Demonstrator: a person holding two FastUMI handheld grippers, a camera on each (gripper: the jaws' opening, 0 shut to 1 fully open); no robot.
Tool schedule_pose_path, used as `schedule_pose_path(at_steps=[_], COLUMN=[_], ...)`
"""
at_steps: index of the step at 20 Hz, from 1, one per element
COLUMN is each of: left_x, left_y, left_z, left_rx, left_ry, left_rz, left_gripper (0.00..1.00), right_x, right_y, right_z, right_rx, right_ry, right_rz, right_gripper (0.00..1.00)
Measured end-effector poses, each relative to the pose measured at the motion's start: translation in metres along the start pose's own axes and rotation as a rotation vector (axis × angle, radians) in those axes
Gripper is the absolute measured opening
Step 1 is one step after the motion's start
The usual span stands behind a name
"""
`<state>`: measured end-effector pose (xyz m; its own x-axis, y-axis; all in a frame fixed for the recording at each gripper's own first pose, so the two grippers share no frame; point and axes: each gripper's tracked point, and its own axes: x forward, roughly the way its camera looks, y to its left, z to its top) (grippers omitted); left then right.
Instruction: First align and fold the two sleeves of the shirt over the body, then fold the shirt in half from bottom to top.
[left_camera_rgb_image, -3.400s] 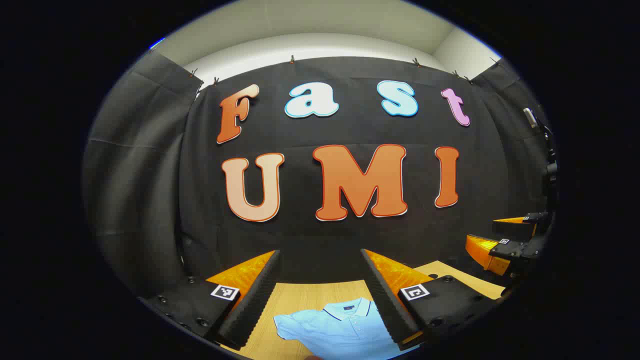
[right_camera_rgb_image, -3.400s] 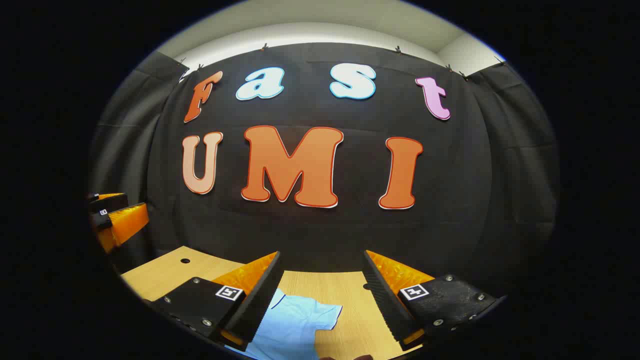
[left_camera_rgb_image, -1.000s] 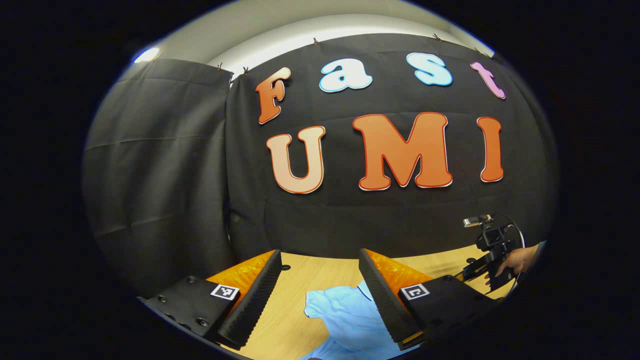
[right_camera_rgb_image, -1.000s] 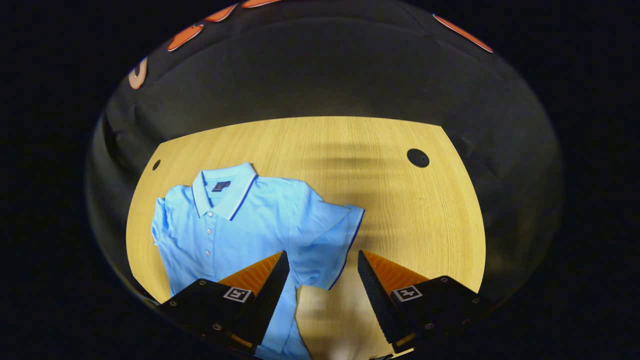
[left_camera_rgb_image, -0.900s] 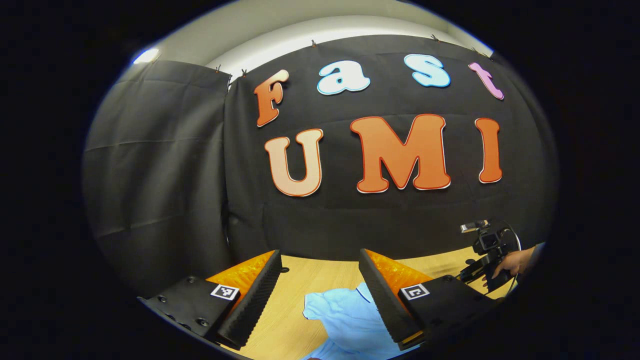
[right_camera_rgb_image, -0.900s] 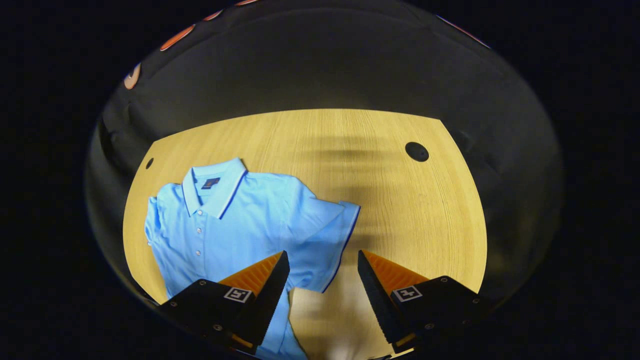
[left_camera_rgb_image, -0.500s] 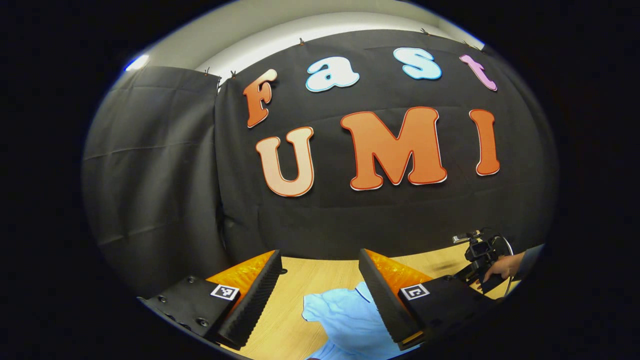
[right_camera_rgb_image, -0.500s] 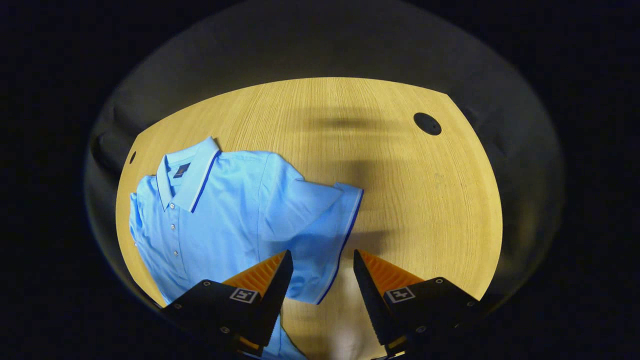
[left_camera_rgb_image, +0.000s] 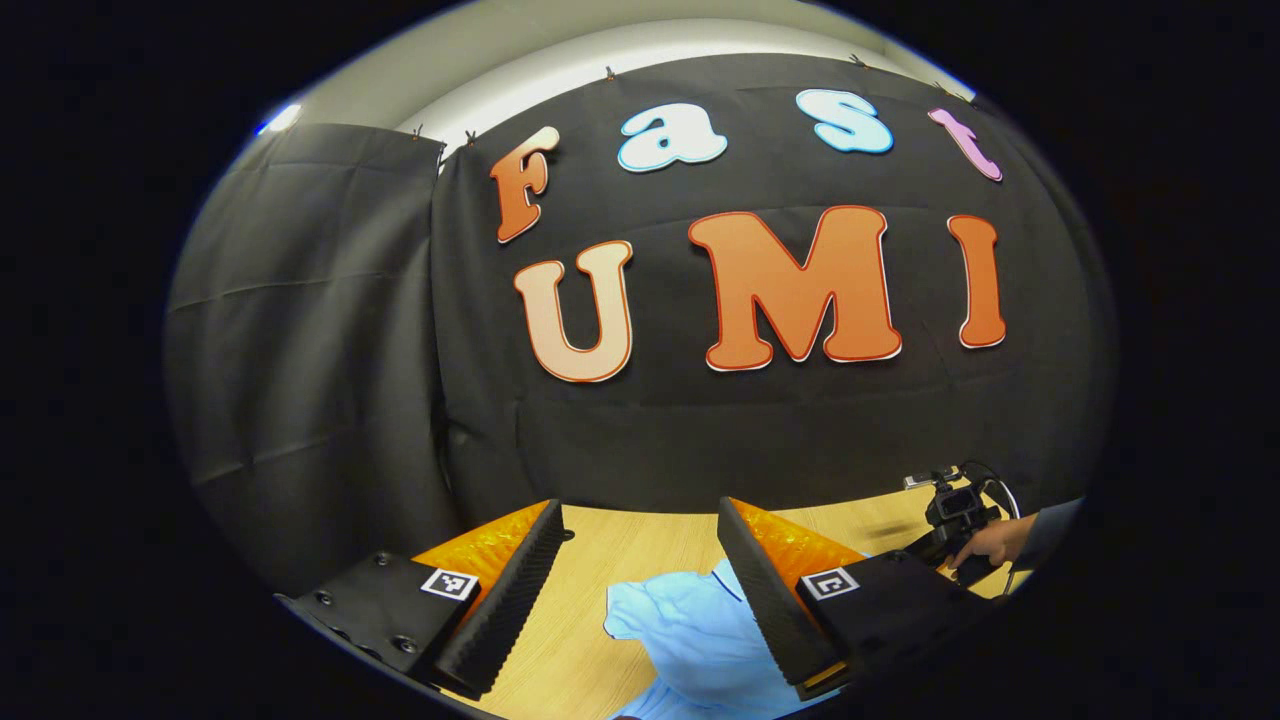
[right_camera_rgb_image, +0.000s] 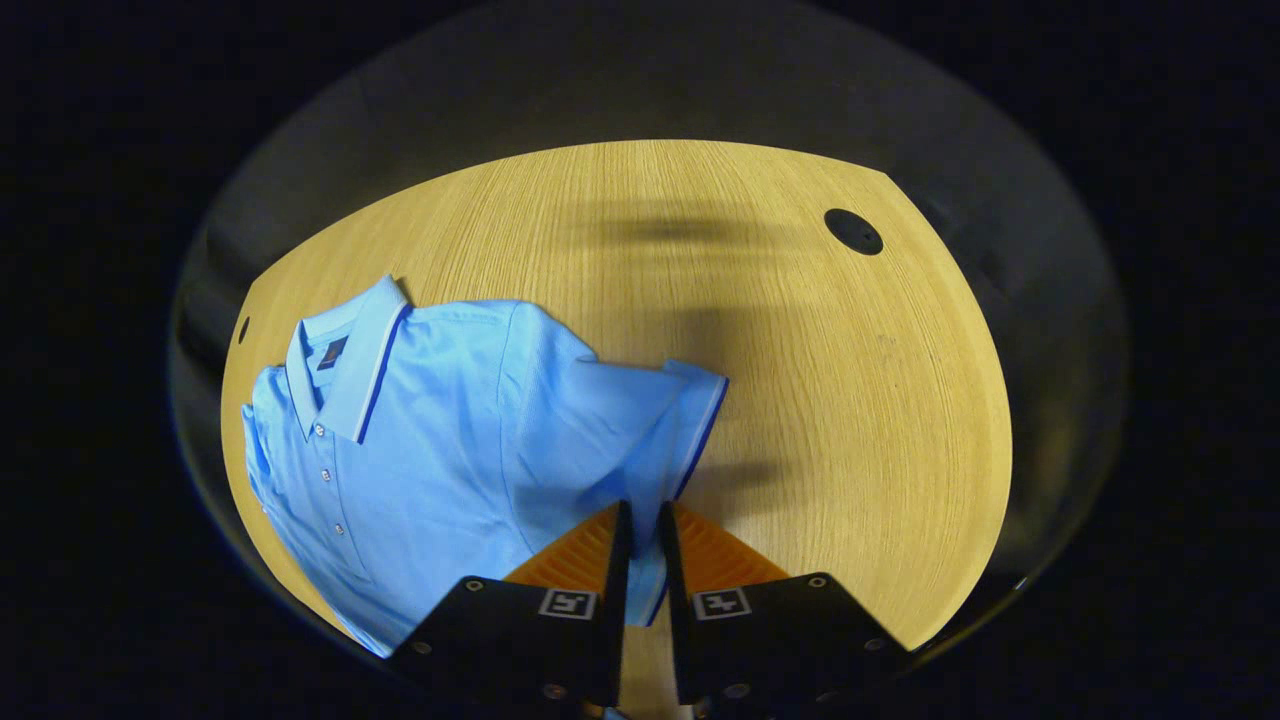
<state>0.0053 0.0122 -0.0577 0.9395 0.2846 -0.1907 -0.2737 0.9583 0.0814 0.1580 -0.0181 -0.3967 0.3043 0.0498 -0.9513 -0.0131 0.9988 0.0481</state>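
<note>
On the wooden table (right_camera_rgb_image: 850, 400) a light blue shirt (right_camera_rgb_image: 430, 460) lies flat toward the left side, collar (right_camera_rgb_image: 345, 360) pointing to the far left corner and buttons running down the front. Its sleeve (right_camera_rgb_image: 640, 430) reaches out to the right, and the right gripper (right_camera_rgb_image: 640, 540) has both fingers pressed together on the sleeve's dark-trimmed hem — the cloth lifts slightly there. Right of the sleeve the tabletop is bare wood out to its curved edge, with a round hole (right_camera_rgb_image: 853, 231) near the far corner. From the left gripper view, the left gripper (left_camera_rgb_image: 640, 590) hovers with fingers spread wide above the shirt's shoulder (left_camera_rgb_image: 690, 640) — nothing between them. A hand (left_camera_rgb_image: 985, 545) holds the other tool at far right
</note>
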Motion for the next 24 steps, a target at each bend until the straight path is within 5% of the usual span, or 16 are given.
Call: schedule_pose_path(at_steps=[2,9,19,23,24], left_x=[0.000,-0.003,-0.003,0.003,0.006], left_y=[0.003,0.009,0.028,0.042,0.046], left_z=[-0.001,-0.009,-0.021,-0.031,-0.034], left_rx=[-0.007,-0.051,-0.085,-0.097,-0.102], left_ry=[0.002,0.013,0.038,0.065,0.073], left_rz=[0.005,0.009,0.047,0.050,0.046], left_gripper=[1.00,1.00,1.00,1.00,1.00], right_x=[-0.004,-0.037,-0.059,-0.071,-0.077], right_y=[0.011,0.070,0.153,0.170,0.172], right_z=[-0.001,0.008,0.019,0.011,0.012], right_rx=[0.026,0.103,0.090,0.052,0.044], right_ry=[0.013,0.015,0.009,0.003,-0.015], right_rz=[0.066,0.301,0.455,0.478,0.483], right_gripper=[0.11,0.08,0.08,0.24,0.44])
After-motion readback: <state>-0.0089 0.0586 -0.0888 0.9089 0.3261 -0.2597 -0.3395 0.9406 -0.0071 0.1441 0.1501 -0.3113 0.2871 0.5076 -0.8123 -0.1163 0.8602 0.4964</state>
